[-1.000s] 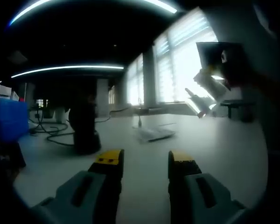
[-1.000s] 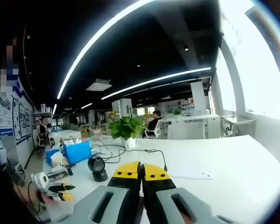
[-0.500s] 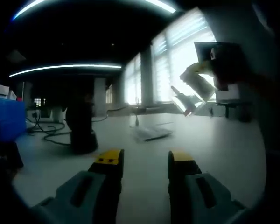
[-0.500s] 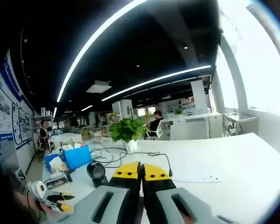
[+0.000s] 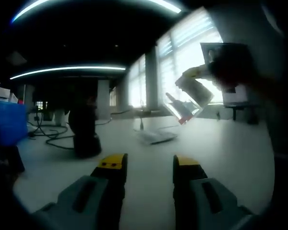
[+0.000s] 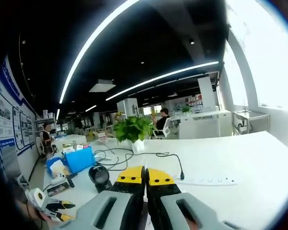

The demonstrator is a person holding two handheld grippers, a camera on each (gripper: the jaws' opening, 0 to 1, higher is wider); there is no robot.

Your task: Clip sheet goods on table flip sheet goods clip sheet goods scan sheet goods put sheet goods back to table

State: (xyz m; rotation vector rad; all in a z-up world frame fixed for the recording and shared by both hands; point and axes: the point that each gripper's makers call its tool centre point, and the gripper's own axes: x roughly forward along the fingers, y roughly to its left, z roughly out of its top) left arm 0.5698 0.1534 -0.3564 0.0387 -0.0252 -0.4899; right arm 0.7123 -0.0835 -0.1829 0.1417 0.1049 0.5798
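No legible text is showing; wall posters (image 6: 7, 129), left of the potted plant (image 6: 132, 132), are carrying print too small to read.

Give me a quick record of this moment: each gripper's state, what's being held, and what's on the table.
left gripper: open, low over the table, holding nothing
right gripper: jaws shut; seen in the left gripper view raised, gripping a clear sheet packet
sheet packet: in the air above the table, tilted
table: white
scanner: black, standing on the table
plant: potted, behind the cables
power strip: white, lying flat
blue box: left of the scanner
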